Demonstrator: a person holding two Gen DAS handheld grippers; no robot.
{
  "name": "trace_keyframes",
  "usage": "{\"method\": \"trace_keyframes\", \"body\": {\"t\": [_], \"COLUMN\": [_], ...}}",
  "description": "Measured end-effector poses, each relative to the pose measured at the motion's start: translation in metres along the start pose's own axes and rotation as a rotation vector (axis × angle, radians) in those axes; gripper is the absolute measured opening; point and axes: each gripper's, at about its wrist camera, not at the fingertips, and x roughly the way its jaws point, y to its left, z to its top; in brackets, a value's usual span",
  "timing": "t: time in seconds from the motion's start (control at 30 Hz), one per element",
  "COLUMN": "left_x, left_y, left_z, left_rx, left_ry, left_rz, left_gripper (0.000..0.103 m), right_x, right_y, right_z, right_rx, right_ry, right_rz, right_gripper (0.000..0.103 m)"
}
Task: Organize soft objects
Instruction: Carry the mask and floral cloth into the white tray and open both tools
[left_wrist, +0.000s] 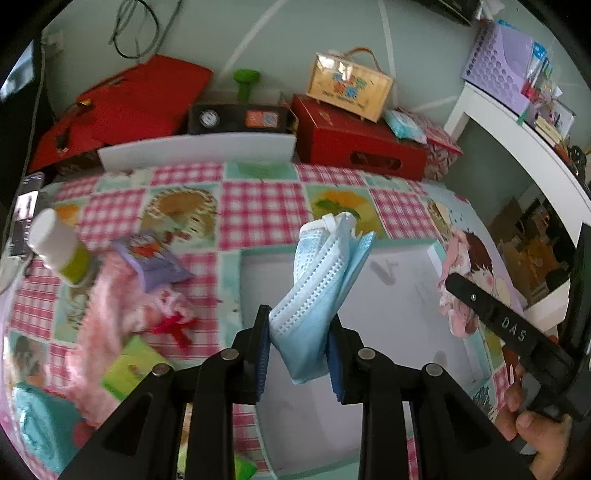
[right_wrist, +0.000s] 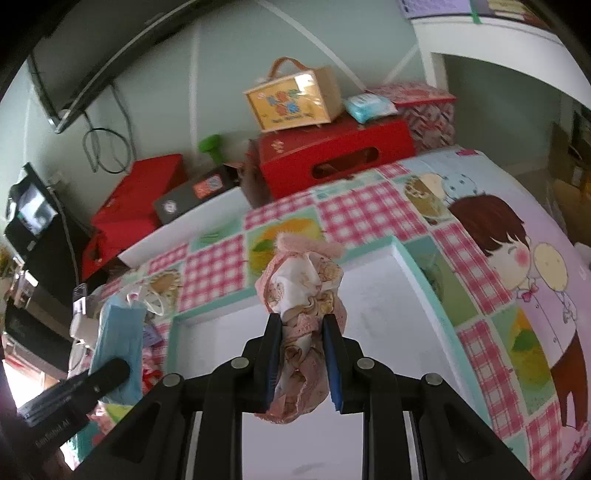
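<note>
My left gripper (left_wrist: 298, 325) is shut on a folded light blue face mask (left_wrist: 325, 280), which sticks up above a shallow white tray with a mint rim (left_wrist: 432, 245). My right gripper (right_wrist: 301, 326) is shut on a bunched pink patterned cloth (right_wrist: 303, 291), held over the same tray (right_wrist: 400, 254). In the left wrist view the right gripper's black body (left_wrist: 513, 328) shows at the right edge with the pink cloth (left_wrist: 456, 291) ahead of it and a hand below. In the right wrist view the blue mask (right_wrist: 120, 332) and the left gripper's finger (right_wrist: 92, 380) appear at lower left.
The tray lies on a pink checked cartoon tablecloth (left_wrist: 258, 206). Left of it sit a fluffy pink item (left_wrist: 107, 306), a purple packet (left_wrist: 151, 262), a white-capped bottle (left_wrist: 55, 243) and a green packet (left_wrist: 129, 369). Red boxes (left_wrist: 354, 144) and a yellow case (left_wrist: 349, 86) stand behind.
</note>
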Motion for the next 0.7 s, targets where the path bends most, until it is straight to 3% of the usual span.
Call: {"method": "trace_keyframes", "body": {"t": [0.3, 0.7], "left_x": [0.041, 0.074], "left_y": [-0.001, -0.010], "left_z": [-0.011, -0.021], "left_rx": [0.011, 0.041], "left_ry": [0.068, 0.127], "left_rz": [-0.033, -0.069], "left_gripper": [0.029, 0.034], "right_x": [0.024, 0.048], "right_y": [-0.016, -0.006], "right_z": [-0.003, -0.011], "right_rx": [0.024, -0.023], "right_ry": [0.054, 0.117], "right_rz": [-0.073, -0.137], "right_gripper": [0.024, 0.027]}}
